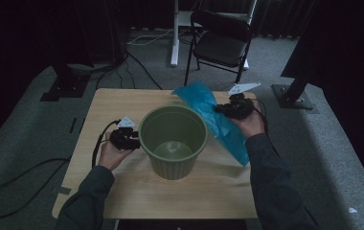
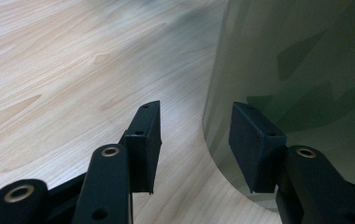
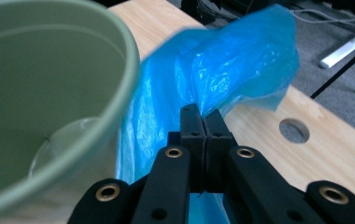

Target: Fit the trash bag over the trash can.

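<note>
One green bin (image 1: 173, 141) stands mid-table, one blue plastic bag (image 1: 221, 120) at its 2 o'clock, one folding chair (image 1: 221, 40) at 12 beyond the wooden table (image 1: 122, 191). The right gripper (image 3: 202, 122) is clenched on a fold of the bag, lifting it beside the bin's rim. The left gripper (image 2: 196, 140), at the bin's 9 o'clock, stands released, one jaw against the bin's wall, pinching nothing. The bag's lower end hangs behind the forearm; the room's edges are too dark to read.
</note>
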`<state>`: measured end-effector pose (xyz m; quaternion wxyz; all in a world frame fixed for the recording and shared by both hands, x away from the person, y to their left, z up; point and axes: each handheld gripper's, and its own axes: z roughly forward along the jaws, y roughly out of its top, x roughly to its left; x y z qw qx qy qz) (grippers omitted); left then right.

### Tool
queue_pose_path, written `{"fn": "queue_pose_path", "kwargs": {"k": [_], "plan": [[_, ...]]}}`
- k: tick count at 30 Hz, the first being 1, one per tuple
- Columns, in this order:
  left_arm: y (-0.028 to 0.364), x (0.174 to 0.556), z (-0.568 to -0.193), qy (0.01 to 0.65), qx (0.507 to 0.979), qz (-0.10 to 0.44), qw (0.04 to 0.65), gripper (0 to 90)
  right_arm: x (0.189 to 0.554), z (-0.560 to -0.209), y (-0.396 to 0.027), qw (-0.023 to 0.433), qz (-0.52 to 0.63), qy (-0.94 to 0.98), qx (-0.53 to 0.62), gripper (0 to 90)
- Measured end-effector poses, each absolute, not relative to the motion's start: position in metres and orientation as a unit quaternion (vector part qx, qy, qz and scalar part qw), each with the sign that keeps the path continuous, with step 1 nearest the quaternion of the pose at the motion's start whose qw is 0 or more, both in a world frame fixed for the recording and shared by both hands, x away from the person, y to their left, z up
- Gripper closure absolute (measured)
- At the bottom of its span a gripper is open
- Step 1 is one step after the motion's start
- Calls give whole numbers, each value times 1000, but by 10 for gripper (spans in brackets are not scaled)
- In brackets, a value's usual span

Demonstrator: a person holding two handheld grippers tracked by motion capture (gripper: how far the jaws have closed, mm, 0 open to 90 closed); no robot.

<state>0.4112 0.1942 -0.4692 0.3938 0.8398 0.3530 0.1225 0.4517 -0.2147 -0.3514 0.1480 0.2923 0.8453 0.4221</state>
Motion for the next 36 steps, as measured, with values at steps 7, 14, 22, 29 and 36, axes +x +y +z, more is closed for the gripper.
{"fn": "queue_pose_path", "kwargs": {"k": [7,14,22,29,36], "plan": [[183,404,-469,337,843,118,402,536,450,-322,-209,151,440,842,275,895],[178,399,-470,329,843,119,408,534,446,-292,-198,156,466,831,262,895],[181,397,-471,328,843,121,408,522,440,-259,-166,157,486,829,227,895],[184,395,-471,328,840,126,412,523,435,-241,-136,140,509,824,206,895],[187,395,-469,332,834,127,422,523,428,-225,-108,122,535,815,186,895]]}}
